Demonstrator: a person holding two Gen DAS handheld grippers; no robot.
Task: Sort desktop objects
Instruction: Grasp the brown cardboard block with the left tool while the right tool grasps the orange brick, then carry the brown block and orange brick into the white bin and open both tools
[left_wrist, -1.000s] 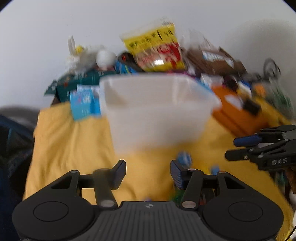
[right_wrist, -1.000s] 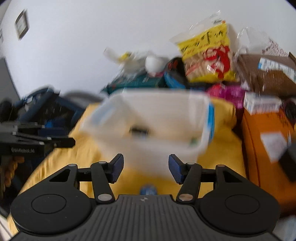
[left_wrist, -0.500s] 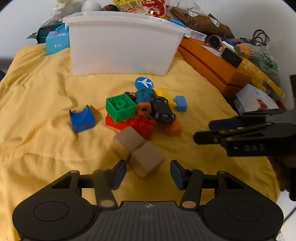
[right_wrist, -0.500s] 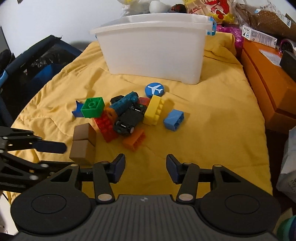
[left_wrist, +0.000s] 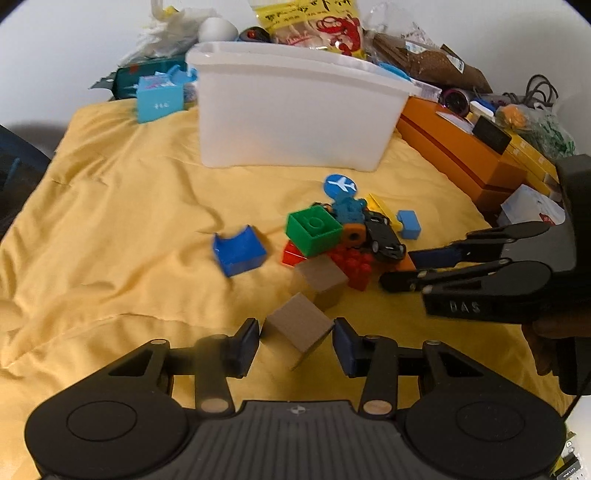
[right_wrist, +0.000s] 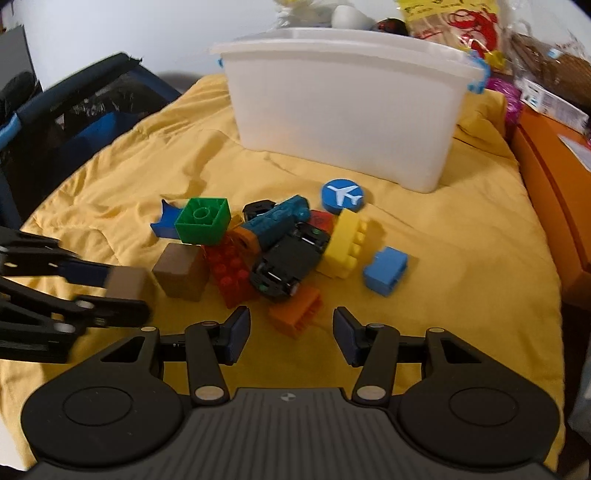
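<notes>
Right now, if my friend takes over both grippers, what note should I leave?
Left gripper: open around the near brown block, not clamped.
Right gripper: open, holding nothing, just short of the orange brick.
The pile lies on the yellow cloth: green block, toy car, yellow brick, plane disc.
White bin stands behind; its inside is hidden.
Done: cannot tell.
Left: everything on the cloth.

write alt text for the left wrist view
The left tongs straddle a tan wooden cube on a yellow cloth; contact is unclear. Behind lie a pile of coloured plastic bricks and a white plastic bin, with the right tongs at right.
</notes>
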